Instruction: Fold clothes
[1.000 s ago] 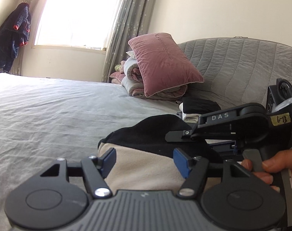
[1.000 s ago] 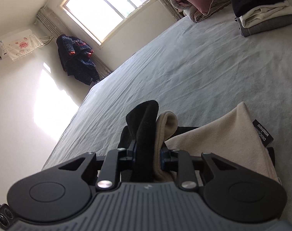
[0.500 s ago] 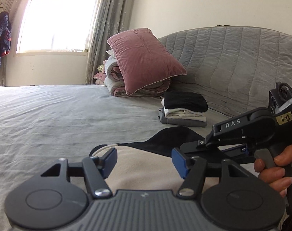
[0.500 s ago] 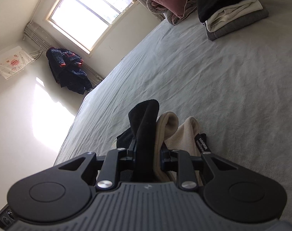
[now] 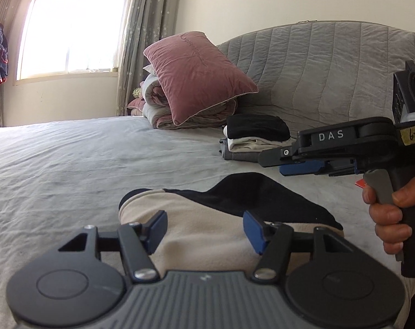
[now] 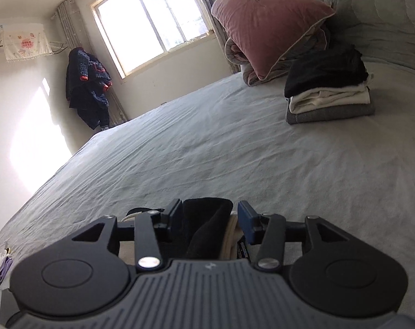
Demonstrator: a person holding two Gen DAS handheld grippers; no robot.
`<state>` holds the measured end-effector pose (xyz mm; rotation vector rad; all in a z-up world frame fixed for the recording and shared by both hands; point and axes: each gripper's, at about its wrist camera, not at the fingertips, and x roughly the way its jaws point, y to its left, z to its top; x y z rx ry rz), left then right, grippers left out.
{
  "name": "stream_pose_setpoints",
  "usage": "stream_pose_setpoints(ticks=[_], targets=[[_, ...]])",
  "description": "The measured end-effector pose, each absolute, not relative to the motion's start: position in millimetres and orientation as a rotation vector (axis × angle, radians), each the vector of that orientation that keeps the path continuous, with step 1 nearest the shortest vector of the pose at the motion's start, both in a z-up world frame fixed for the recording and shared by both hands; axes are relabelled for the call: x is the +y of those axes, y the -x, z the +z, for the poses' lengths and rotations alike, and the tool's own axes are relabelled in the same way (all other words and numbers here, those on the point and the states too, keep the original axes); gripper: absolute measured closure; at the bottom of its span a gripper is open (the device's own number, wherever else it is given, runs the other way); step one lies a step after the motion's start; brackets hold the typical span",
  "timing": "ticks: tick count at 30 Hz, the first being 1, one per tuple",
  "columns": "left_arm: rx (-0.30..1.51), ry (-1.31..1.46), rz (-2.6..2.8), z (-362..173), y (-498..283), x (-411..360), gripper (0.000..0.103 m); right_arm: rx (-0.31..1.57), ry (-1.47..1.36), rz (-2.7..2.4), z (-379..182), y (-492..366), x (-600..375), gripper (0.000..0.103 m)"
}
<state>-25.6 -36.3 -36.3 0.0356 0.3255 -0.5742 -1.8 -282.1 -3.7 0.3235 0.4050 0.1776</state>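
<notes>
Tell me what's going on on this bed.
A person is folding a beige-and-black garment on the grey bed with a handheld tool in each hand. The right tool has just been opening, its pads easing off the bunched fabric between them. The left tool hovers open above the garment. A stack of folded clothes sits near the pink pillow.

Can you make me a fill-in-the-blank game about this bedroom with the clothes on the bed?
1. The pillow leaning on the rolled quilt is coloured ____.
2. The top garment of the folded stack is coloured ____.
3. The beige-and-black garment lies on the ____.
4. The dark jacket hangs beside the ____.

Missing words: pink; black; bed; window
</notes>
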Motion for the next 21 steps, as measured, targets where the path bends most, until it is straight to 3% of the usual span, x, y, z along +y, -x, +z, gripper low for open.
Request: stream_pose_setpoints(ticks=[2, 6, 9, 14, 15, 16, 17, 21], targets=[[0.319, -0.059, -0.587, -37, 28, -39, 0.041, 0.367, -0.233, 0.232, -2, 3, -271, 0.054], [0.336, -0.116, -0.586, -48, 30, -48, 0.041, 0.368, -0.128, 0.288, -14, -9, -261, 0.066], [0.342, -0.121, -0.583, -51, 30, -48, 0.039, 0.421, -0.160, 0.288, -30, -24, -266, 0.068], [0.353, -0.113, -0.592, -52, 28, -47, 0.039, 0.493, -0.190, 0.190, -51, -41, -280, 0.081], [0.355, -0.114, -0.594, -52, 27, -47, 0.039, 0.506, -0.203, 0.163, -55, -44, -285, 0.080], [0.357, -0.114, -0.595, -52, 27, -48, 0.039, 0.524, -0.230, 0.149, -58, -47, -290, 0.068], [0.359, -0.113, -0.596, -52, 27, -47, 0.039, 0.545, -0.287, 0.150, -63, -50, -297, 0.065], [0.367, -0.107, -0.600, -52, 25, -46, 0.038, 0.558, -0.332, 0.163, -63, -48, -300, 0.064]])
